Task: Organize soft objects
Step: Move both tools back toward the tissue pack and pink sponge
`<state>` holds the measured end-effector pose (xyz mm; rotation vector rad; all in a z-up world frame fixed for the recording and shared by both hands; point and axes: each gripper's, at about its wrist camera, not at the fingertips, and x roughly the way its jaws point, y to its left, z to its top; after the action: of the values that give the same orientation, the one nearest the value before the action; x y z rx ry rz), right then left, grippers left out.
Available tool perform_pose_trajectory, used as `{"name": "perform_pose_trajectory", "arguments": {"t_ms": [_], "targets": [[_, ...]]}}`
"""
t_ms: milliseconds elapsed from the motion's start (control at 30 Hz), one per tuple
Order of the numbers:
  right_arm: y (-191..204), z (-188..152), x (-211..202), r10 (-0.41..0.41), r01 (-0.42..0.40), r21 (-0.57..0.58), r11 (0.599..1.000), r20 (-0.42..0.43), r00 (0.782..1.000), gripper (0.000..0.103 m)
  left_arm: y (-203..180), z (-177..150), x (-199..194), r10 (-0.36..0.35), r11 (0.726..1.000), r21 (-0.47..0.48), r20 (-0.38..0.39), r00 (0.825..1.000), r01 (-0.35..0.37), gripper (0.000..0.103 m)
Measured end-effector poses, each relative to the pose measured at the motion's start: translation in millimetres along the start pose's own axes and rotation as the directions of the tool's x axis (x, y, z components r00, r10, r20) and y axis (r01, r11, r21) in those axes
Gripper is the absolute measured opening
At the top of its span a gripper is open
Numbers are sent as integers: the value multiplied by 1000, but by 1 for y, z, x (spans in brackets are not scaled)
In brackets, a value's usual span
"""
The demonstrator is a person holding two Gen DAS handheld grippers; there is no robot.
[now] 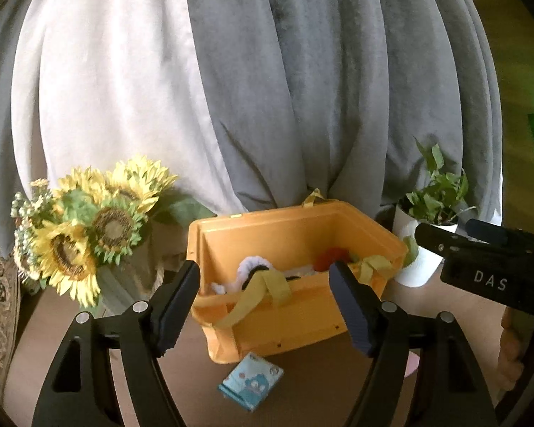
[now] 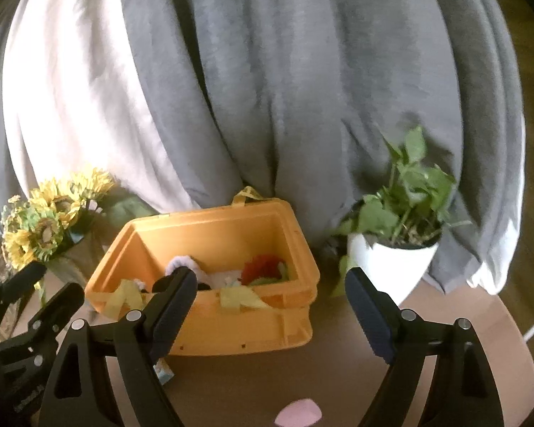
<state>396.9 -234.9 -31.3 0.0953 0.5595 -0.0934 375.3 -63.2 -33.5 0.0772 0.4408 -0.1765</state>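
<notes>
An orange bin (image 1: 267, 334) with yellow straps stands on the brown table, straight ahead in both views. Inside it lie a white fluffy piece (image 1: 252, 263), a red fluffy piece (image 1: 333, 254) and something green. My left gripper (image 1: 265, 270) hovers in front of the bin, open, with nothing between its pads. From the right wrist view the bin (image 2: 231, 334) sits a little left, and my right gripper (image 2: 270, 277) is open and empty too. A blue patterned soft pack (image 1: 251, 380) lies on the table before the bin. A pink soft object (image 2: 297, 414) lies near the table's front.
A sunflower bouquet (image 1: 99, 220) stands left of the bin. A leafy plant in a white pot (image 2: 391, 259) stands to its right. Grey and white curtains (image 1: 267, 89) hang close behind. The round table's edge (image 2: 509, 320) curves away at the right.
</notes>
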Motion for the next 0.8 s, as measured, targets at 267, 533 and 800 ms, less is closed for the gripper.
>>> {"name": "perform_pose_trajectory", "arguments": {"t_ms": [267, 533, 800], "targets": [[-2, -22, -27, -63, 62, 48, 997, 20, 998, 86, 1, -16, -21, 24, 1000, 19, -11, 1000, -24, 76], [-2, -44, -37, -107, 105, 86, 991, 20, 994, 86, 6, -37, -24, 19, 999, 39, -50, 999, -17, 76], [0, -68, -36, -134, 135, 101, 986, -17, 991, 86, 8, -60, -17, 5, 997, 83, -97, 995, 3, 77]]}}
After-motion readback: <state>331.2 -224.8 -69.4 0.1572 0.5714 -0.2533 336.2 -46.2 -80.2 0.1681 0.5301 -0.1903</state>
